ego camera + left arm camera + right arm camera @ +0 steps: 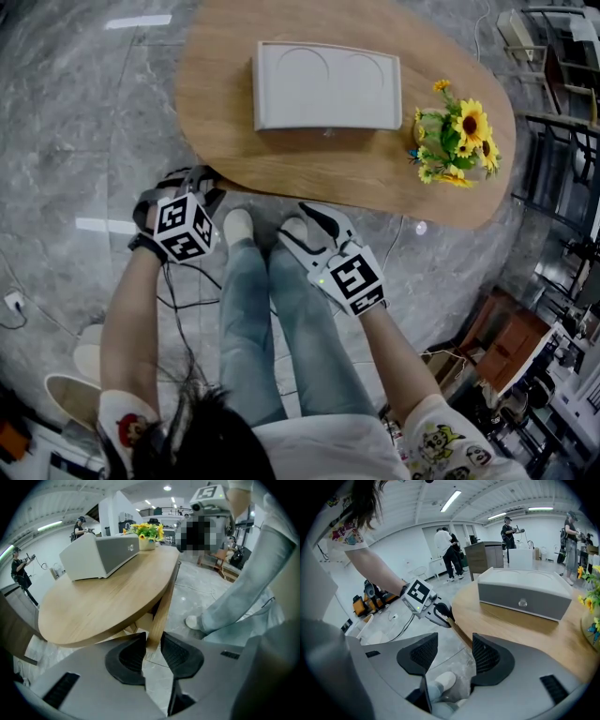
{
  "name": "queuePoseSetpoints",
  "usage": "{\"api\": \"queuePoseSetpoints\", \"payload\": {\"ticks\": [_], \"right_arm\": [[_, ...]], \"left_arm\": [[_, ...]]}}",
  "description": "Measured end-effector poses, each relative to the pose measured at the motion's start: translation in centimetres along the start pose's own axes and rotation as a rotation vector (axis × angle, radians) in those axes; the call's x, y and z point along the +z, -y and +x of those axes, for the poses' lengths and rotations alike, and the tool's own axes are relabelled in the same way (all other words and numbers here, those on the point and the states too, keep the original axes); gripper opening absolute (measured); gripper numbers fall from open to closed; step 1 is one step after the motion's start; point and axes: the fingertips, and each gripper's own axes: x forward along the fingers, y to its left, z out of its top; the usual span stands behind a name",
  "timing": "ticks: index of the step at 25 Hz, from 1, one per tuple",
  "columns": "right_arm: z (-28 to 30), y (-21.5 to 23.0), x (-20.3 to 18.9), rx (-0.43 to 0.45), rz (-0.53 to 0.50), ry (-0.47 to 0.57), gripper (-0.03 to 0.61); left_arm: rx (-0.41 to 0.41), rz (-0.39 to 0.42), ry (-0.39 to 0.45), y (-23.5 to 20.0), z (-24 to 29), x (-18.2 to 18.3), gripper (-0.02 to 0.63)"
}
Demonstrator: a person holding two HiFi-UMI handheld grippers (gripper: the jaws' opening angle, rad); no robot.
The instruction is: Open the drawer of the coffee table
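We clamp the left gripper (151,637) on the table leg (159,611), hidden from above under the tabletop's (319,169) near edge; the right gripper (454,639) gapes empty.

Glossy grey marble floor (84,141) fills the head view. Metal racks (562,56) stand at 2 o'clock and a brown wooden unit (506,342) at 4 o'clock. The right gripper view shows white walls (398,550) under bright ceiling strip lights (451,500).

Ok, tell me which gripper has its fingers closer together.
The left gripper: only a narrow gap shows between its fingers, with the table leg seen through it. The right gripper's fingers stand clearly wider apart.
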Motion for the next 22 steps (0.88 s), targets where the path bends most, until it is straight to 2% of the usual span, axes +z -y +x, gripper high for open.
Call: {"api": "queuePoseSetpoints", "payload": {"ticks": [4,11,17,22], "right_arm": [[0.3,-0.2,-0.1,0.006,-0.003,-0.009,0.199],[0.6,-0.6,-0.8,0.019,-0.003,-0.037,0.199],[0.7,-0.6,-1.0,0.03,-0.002,-0.044,0.199],[0.9,-0.5,-1.5,0.031,-0.008,-0.063,0.199]], "left_arm": [[-0.01,0.032,-0.016,0.4,-0.1,-0.1,0.091],[-0.054,0.145,-0.057,0.8,-0.2,-0.3,0.075],[-0.101,0.195,-0.069,0.8,-0.4,-0.6,0.071],[-0.117,0.196,-0.061,0.9,-0.5,-0.6,0.071]]}}
